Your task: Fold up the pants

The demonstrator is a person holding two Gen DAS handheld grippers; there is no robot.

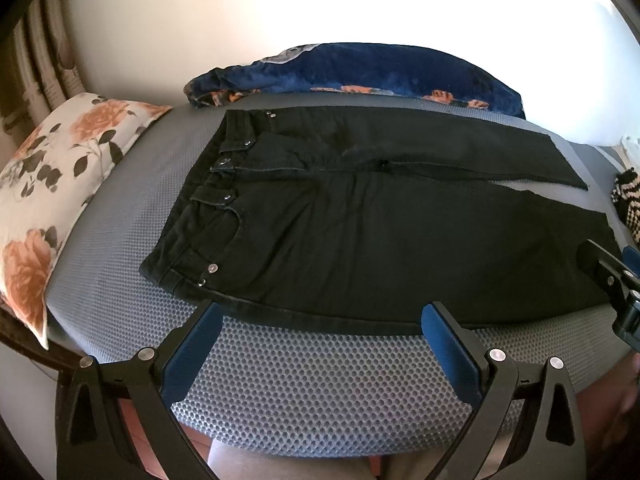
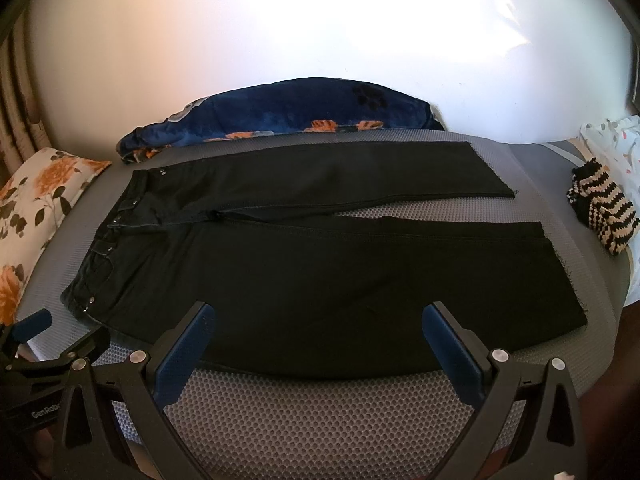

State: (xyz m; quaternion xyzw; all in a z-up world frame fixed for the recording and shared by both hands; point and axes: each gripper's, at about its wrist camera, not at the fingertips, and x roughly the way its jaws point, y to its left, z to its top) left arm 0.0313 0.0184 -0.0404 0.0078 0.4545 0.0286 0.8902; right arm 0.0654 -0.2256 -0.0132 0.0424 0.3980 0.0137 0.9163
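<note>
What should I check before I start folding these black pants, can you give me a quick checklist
1. Pants spread flat on the grey mat: ok.
2. Legs apart, near leg free to lift onto far leg: ok.
3. Left gripper open, fingers empty: ok.
4. Right gripper open, empty: ok.
5. Striped knit item clear of the hems: ok.
6. Anything caught under the pants: cannot tell.
</note>
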